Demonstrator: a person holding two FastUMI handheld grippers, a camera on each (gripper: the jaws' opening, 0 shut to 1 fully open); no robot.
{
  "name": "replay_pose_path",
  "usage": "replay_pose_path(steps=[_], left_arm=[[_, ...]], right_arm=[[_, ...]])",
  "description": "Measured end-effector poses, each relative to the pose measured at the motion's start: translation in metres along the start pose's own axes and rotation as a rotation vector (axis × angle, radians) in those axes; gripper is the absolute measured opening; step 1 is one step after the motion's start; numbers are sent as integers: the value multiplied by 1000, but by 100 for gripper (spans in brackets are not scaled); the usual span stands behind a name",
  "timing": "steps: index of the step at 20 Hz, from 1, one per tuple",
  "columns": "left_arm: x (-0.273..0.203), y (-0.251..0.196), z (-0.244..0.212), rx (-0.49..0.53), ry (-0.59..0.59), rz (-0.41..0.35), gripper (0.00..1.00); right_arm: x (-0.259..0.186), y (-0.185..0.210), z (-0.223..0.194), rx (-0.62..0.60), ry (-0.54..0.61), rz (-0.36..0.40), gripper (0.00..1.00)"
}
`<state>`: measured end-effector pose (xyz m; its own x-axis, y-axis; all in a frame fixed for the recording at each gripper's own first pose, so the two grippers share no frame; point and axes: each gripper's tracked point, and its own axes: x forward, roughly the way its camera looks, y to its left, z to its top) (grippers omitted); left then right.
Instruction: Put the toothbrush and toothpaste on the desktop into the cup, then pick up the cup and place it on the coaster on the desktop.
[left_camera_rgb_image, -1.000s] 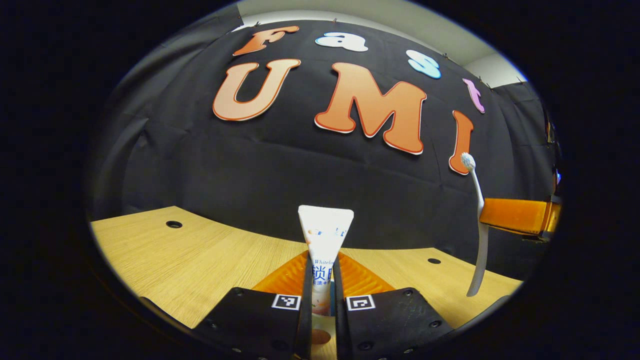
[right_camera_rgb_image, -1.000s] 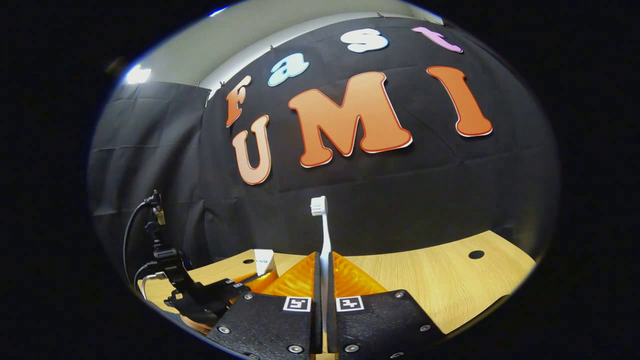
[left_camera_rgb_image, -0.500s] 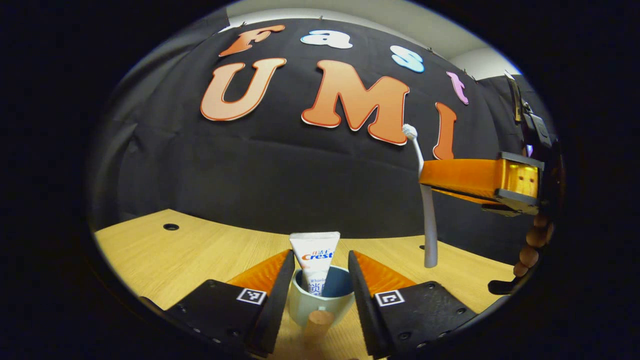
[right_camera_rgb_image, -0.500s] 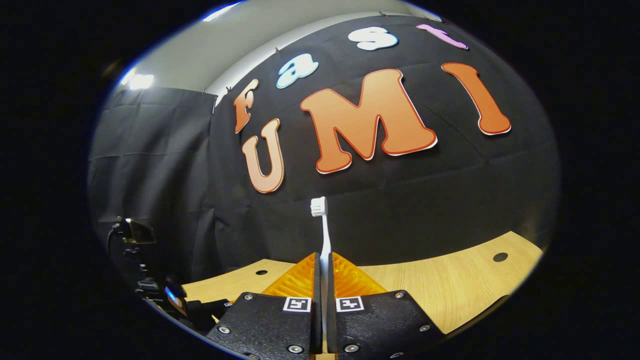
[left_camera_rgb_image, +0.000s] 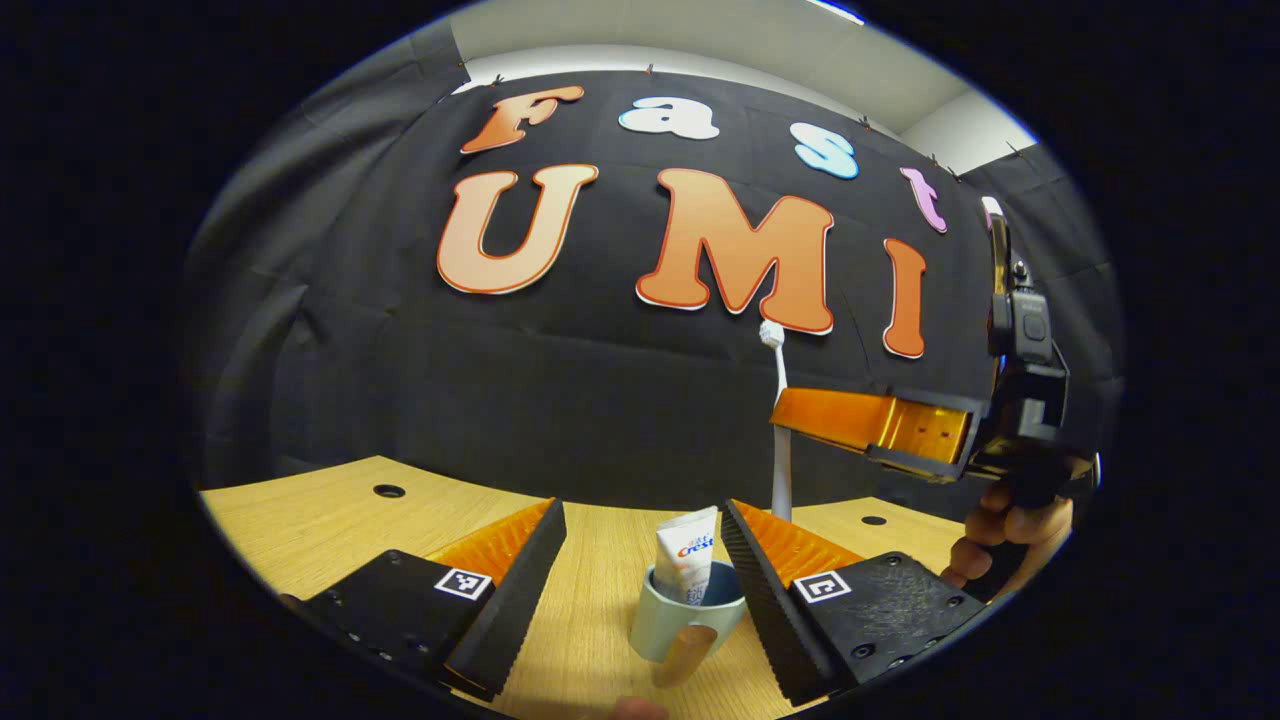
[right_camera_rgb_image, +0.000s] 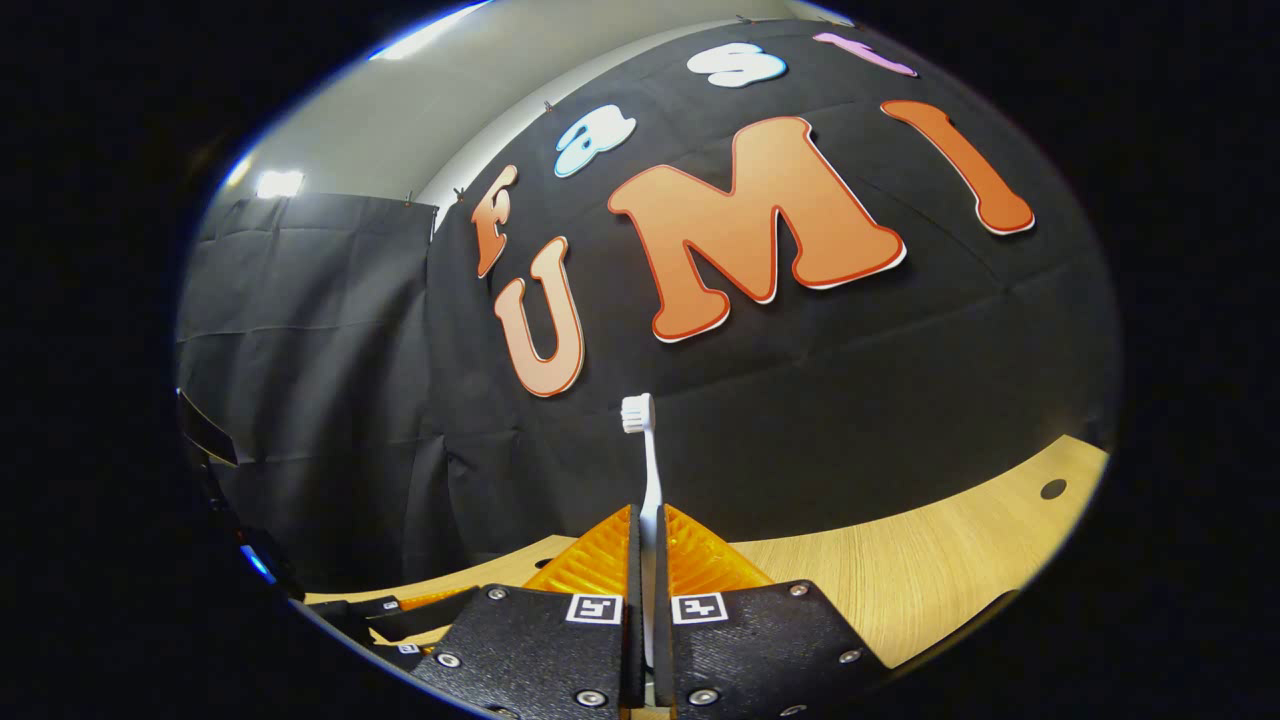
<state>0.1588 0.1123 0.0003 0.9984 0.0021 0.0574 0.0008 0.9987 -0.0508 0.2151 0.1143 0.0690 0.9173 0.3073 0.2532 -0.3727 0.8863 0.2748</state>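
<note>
In the left gripper view, the left hand-held gripper (left_camera_rgb_image: 640, 560) is held low over the wooden bench (left_camera_rgb_image: 330, 520), its jaws spread wide and empty. Between them, toward 6 o'clock, a pale cup (left_camera_rgb_image: 680, 622) with a blue inside stands on the bench, its handle turned toward the camera. The toothpaste (left_camera_rgb_image: 686, 565) is seen standing in the cup, leaning slightly toward 1 o'clock, its flat end uppermost.

At 3 o'clock in that view, the right hand-held gripper (left_camera_rgb_image: 785, 420) is held level above the bench, reaching in from the right edge. A hand (left_camera_rgb_image: 1000, 545) is wrapped around its grip below, fingers curled. The toothbrush (left_camera_rgb_image: 779, 425) is clamped upright at the fingertips, bristles at 12 o'clock, its lower end hanging just behind and to the right of the cup.

In the right gripper view, the right hand-held gripper (right_camera_rgb_image: 646, 560) is closed narrowly on the toothbrush (right_camera_rgb_image: 645, 470) handle, both fingers pressed against it, the head rising straight up before the black wall. The bench (right_camera_rgb_image: 900, 570) is seen curving away toward 3 o'clock.
</note>
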Motion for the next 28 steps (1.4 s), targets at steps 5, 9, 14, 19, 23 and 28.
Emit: replay_pose_path(steps=[5, 9, 14, 19, 23, 28], left_arm=[[-5, 13, -2, -6, -8, 29, 94], [-6, 16, -6, -3, 9, 35, 94], [-11, 16, -8, 2, 31, 41, 95], [-21, 3, -2, 10, 57, 18, 94], [-27, -9, 3, 21, 78, 13, 93], [-28, -26, 4, 13, 148, -20, 94]], right_arm=[[14, -1, -13, 7, -6, 5, 4], [22, 1, -31, -14, 11, 14, 4], [19, -2, -55, -33, 63, -2, 5], [2, -6, -59, -44, 98, -11, 7], [-15, -10, -49, -66, 101, -24, 13], [-36, -14, -27, -99, 68, -45, 33]])
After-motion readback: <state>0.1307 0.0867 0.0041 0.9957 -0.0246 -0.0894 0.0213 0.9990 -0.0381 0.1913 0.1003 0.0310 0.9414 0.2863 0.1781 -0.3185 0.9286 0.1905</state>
